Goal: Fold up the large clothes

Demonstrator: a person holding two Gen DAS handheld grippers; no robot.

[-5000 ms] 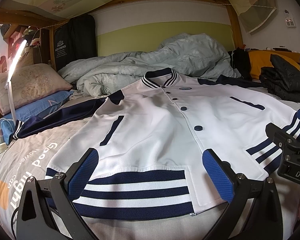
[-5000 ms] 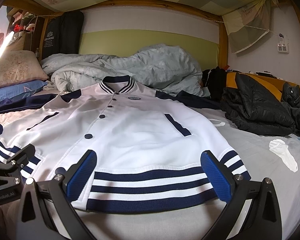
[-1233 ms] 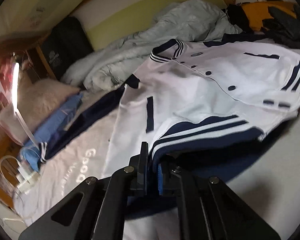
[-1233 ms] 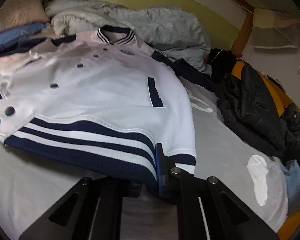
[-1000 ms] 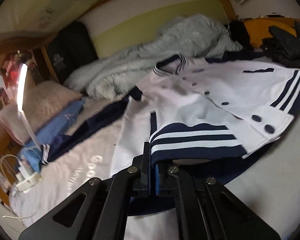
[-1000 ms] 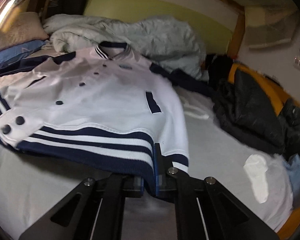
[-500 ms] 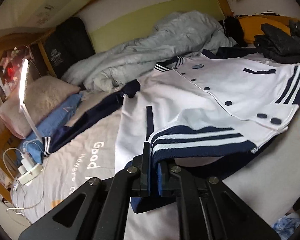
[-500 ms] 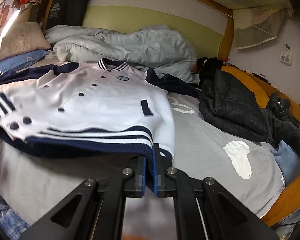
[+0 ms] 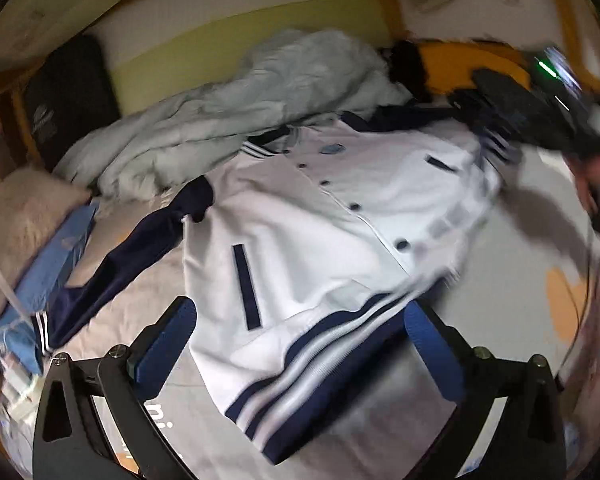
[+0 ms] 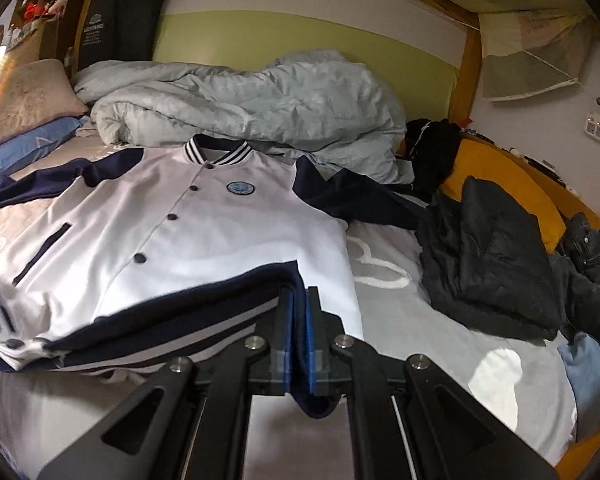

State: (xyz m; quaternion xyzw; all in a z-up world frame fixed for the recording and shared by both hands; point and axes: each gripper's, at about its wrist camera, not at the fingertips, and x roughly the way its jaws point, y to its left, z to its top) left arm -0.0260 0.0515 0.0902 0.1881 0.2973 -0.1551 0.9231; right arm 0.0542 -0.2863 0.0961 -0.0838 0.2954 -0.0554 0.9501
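A white varsity jacket (image 9: 312, 240) with navy sleeves and a navy-striped hem lies face up on the bed; it also shows in the right wrist view (image 10: 188, 232). My left gripper (image 9: 300, 336) is open and empty, its blue pads apart just above the striped hem (image 9: 312, 368), which lies on the sheet. My right gripper (image 10: 299, 320) is shut on the jacket's navy hem at its right corner and holds it lifted and folded over the jacket body. The right gripper shows blurred at the far right of the left wrist view (image 9: 540, 112).
A rumpled pale quilt (image 10: 252, 100) lies behind the jacket. Black clothes (image 10: 492, 256) are piled on the right by an orange cushion (image 10: 512, 176). Pillows (image 10: 24, 96) and a lamp are on the left. A white sock (image 10: 500, 364) lies near the bed's right edge.
My left gripper has opened and let go of the hem, which has dropped onto the bed. My right gripper has carried its hem corner up and forward over the jacket.
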